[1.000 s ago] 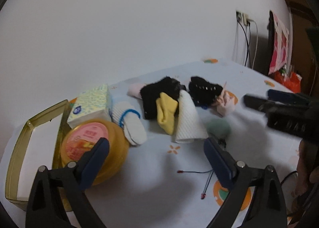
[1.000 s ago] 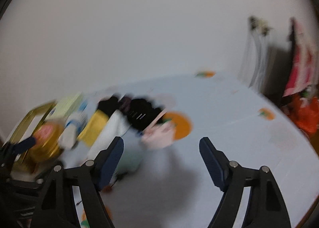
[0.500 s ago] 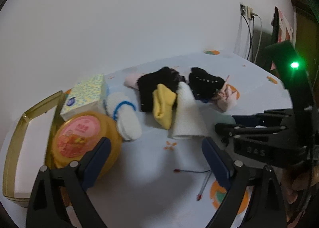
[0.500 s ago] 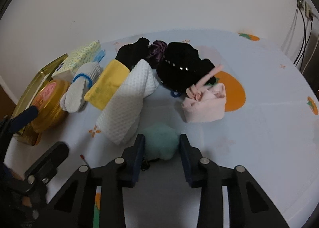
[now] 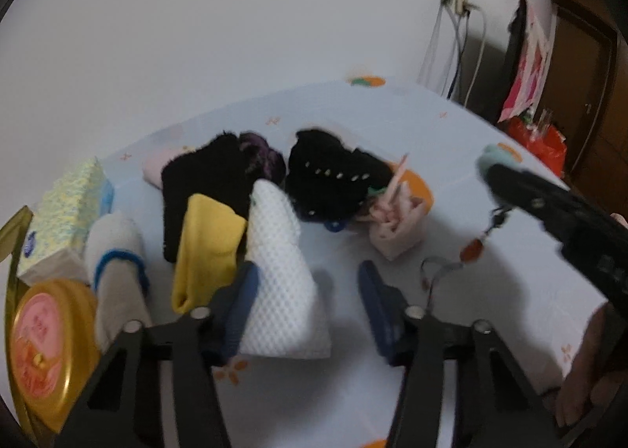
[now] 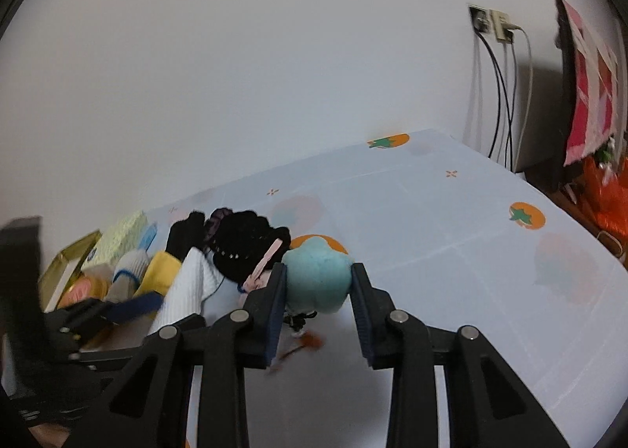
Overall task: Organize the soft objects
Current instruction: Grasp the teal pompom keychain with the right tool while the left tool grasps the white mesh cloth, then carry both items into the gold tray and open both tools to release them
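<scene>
The right tongs (image 6: 317, 305) squeeze a soft, round, teal plush ball (image 6: 317, 282) between both blue pads, lifted above the pale blue tablecloth with orange fruit prints (image 6: 451, 236). A small orange charm (image 6: 310, 340) dangles under the ball. The left tongs (image 5: 308, 303) are spread wide and hold nothing. One blue pad (image 5: 239, 306) is right by a white bumpy folded cloth (image 5: 280, 275). Next to that cloth lies a yellow folded cloth (image 5: 206, 248).
</scene>
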`<state>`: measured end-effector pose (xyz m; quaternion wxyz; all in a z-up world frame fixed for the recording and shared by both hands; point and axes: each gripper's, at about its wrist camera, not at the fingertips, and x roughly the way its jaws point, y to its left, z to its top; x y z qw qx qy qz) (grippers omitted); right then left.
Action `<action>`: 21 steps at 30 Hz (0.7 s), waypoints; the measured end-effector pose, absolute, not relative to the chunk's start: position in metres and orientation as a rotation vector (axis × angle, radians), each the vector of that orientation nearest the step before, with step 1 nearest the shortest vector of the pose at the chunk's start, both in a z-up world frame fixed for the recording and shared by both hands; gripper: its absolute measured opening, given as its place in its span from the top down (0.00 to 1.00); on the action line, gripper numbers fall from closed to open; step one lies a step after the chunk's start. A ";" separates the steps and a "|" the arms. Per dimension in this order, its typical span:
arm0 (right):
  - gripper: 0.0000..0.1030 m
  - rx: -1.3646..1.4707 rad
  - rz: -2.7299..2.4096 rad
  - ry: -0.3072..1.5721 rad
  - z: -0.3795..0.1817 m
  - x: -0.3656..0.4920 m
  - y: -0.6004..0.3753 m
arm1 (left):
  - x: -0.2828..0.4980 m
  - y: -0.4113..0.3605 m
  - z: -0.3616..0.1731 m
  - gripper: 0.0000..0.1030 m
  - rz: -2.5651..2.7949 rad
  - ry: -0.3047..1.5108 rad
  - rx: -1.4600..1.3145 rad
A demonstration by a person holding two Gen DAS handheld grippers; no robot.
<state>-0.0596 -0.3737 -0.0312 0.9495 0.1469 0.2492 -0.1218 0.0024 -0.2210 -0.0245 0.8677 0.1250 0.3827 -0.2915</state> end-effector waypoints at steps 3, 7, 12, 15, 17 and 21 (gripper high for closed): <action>0.66 0.302 -0.247 0.497 -0.033 -0.059 -0.374 | 0.014 -0.224 -0.034 0.57 -0.585 0.835 0.265; 0.66 0.269 -0.255 0.483 -0.034 -0.057 -0.367 | 0.020 -0.218 -0.037 0.60 -0.607 0.845 0.215; 0.66 0.268 -0.271 0.454 -0.033 -0.063 -0.366 | 0.029 -0.204 -0.035 0.86 -0.633 0.850 0.127; 0.66 0.262 -0.284 0.428 -0.030 -0.067 -0.365 | 0.029 -0.192 -0.032 0.89 -0.668 0.833 0.053; 0.66 0.252 -0.300 0.406 -0.028 -0.071 -0.363 | 0.022 -0.186 -0.028 0.89 -0.682 0.809 0.044; 0.66 0.218 -0.332 0.350 -0.023 -0.080 -0.356 | -0.001 -0.173 -0.015 0.89 -0.713 0.713 0.053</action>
